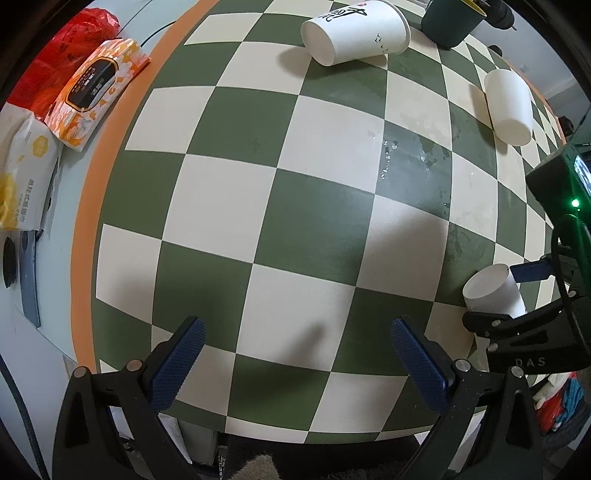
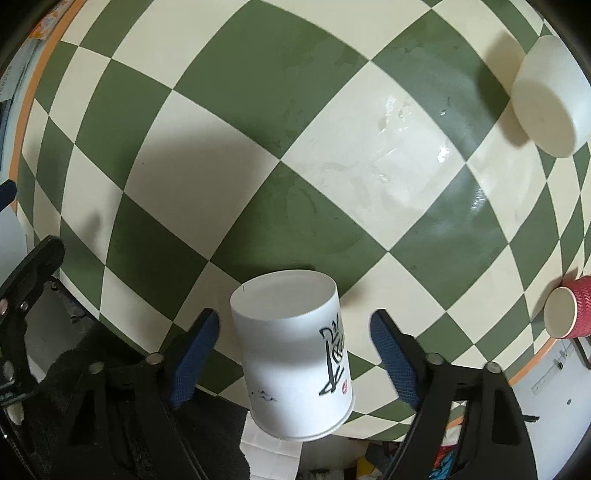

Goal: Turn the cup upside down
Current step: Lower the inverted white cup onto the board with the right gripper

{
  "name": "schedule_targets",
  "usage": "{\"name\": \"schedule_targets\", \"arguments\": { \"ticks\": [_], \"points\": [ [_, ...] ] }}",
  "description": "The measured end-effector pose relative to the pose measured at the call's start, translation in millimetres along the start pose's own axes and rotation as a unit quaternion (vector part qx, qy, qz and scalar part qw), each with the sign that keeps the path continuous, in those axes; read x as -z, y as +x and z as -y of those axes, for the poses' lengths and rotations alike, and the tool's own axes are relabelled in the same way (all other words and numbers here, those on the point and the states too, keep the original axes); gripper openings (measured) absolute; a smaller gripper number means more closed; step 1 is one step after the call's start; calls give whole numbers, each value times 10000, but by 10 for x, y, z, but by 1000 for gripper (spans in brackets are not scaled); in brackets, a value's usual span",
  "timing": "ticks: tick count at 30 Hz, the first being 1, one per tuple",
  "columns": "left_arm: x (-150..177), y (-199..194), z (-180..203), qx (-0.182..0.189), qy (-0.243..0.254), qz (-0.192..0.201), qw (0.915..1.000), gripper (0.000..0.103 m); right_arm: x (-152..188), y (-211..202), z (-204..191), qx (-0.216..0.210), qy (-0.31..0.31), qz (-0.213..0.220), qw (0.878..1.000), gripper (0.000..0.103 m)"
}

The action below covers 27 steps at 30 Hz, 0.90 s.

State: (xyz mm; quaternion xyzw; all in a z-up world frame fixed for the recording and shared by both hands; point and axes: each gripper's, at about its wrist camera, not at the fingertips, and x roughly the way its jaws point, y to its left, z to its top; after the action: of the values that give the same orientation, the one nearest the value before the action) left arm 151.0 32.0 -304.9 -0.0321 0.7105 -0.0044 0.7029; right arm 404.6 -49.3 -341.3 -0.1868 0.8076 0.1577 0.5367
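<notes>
In the right wrist view a white paper cup point(image 2: 291, 350) with black calligraphy stands upside down, base up, at the near edge of the checkered table, between the blue pads of my right gripper point(image 2: 293, 347). The pads stand apart from the cup on both sides, so the gripper is open. The same cup point(image 1: 493, 293) shows in the left wrist view at the right, with the right gripper's fingers around it. My left gripper point(image 1: 295, 354) is open and empty above the table's near edge.
The green and cream checkered table point(image 1: 280, 177) has wet smears in the middle. A printed white cup point(image 1: 354, 31) lies on its side at the back, next to a dark green cup point(image 1: 452, 22). A plain white cup point(image 1: 509, 107) lies at right. A red cup point(image 2: 569, 314) lies far right. Tissue packs point(image 1: 96, 92) lie left.
</notes>
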Motion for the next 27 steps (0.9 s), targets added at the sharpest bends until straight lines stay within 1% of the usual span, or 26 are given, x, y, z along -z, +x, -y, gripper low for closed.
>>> {"name": "schedule_targets", "arguments": {
  "ticks": [1, 3, 4, 6, 10, 11, 13, 17, 21, 23, 27],
  "points": [
    [6, 7, -12, -1, -9, -10, 10000, 103, -51, 8, -33, -9, 10, -6, 10000, 76],
    [-19, 41, -15, -8, -16, -22, 10000, 103, -44, 29, -26, -9, 16, 12, 10000, 68],
    [-19, 46, -20, -6, -18, -27, 10000, 103, -100, -123, -123, 5, 10, 13, 10000, 67],
    [-36, 59, -29, -7, -14, -28, 10000, 103, -115, -108, -125, -14, 7, 13, 10000, 62],
    [-60, 58, -27, -11, 5, -12, 10000, 103, -73, -95, -154, -23, 32, 96, 9999, 62],
    [-12, 80, -45, -10, 10, -1, 10000, 103, -70, -102, -143, -37, 54, 135, 9999, 62],
    [-34, 63, -37, -9, 23, 5, 10000, 103, -21, -153, -110, -68, 120, 258, 9996, 62],
    [-28, 36, -23, 15, 64, 7, 10000, 103, 98, -307, 5, -119, 292, 601, 9977, 62],
    [-48, 16, 8, 7, 105, 4, 9999, 103, 243, -454, 126, -204, 561, 1122, 9919, 62],
    [-57, 2, 28, -7, 127, 9, 9999, 103, 325, -509, 191, -259, 717, 1393, 9873, 62],
    [-87, -20, 76, -52, 204, 18, 9998, 103, 510, -582, 332, -385, 1075, 1981, 9735, 62]
  ]
}}
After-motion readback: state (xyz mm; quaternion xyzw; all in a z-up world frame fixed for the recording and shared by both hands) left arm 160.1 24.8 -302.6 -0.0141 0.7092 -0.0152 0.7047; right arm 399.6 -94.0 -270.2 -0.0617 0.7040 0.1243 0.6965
